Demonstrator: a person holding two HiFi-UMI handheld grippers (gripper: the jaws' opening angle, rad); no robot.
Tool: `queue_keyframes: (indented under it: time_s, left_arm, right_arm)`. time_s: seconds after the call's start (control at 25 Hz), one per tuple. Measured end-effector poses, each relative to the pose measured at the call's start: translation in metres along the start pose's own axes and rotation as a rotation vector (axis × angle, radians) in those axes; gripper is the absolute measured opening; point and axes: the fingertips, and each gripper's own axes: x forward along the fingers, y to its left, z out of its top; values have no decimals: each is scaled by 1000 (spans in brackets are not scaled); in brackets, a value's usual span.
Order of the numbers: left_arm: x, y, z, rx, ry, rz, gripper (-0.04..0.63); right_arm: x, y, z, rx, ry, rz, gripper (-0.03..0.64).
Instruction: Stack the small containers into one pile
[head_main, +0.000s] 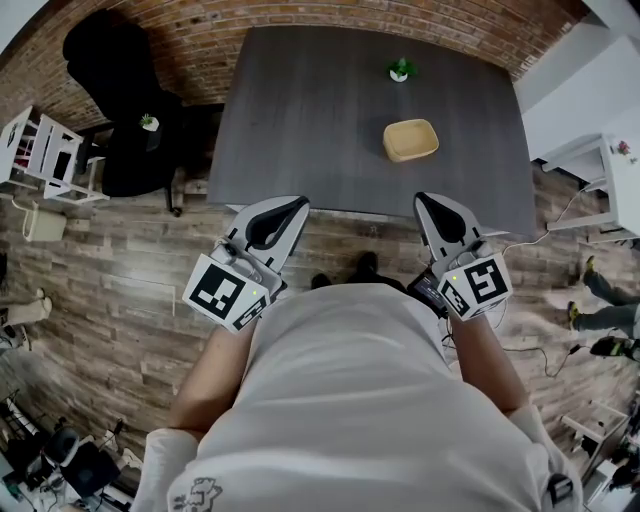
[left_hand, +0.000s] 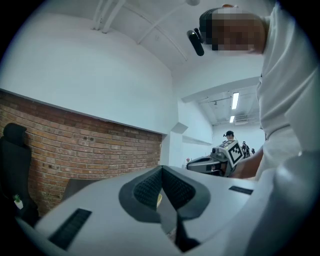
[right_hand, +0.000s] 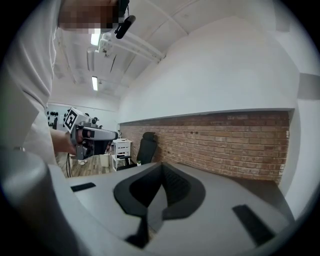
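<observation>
**Inspector:** Condition and position of the task item?

**Assessor:** One shallow, tan, round-cornered plastic container (head_main: 411, 140), open side up and nothing visible inside. Whether others are nested in it cannot be told. It stands on the dark grey rectangular table (head_main: 300, 110), right of the middle and nearer the right edge than the left, well apart from the near edge.

**Inspector:** Tongs?

**Assessor:** The left gripper (head_main: 296, 203) and the right gripper (head_main: 424, 198) are both clenched, tips together, nothing between the pads. Both hover just at the table's near edge.

**Inspector:** Edges and room for moving?

**Assessor:** The left half of the table is bare. A small green potted plant (head_main: 401, 70) sits near the far edge, beyond the container. A black office chair (head_main: 115, 60) stands off the left edge, and a red brick wall (head_main: 330, 12) runs behind the far edge.
</observation>
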Motion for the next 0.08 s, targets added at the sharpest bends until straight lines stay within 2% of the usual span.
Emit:
queue_keyframes:
  time_s: [0.08]
  left_arm:
    - [-1, -1, 1, 2, -4, -1, 11]
  right_arm:
    - [1, 2, 1, -1, -3, 5, 5]
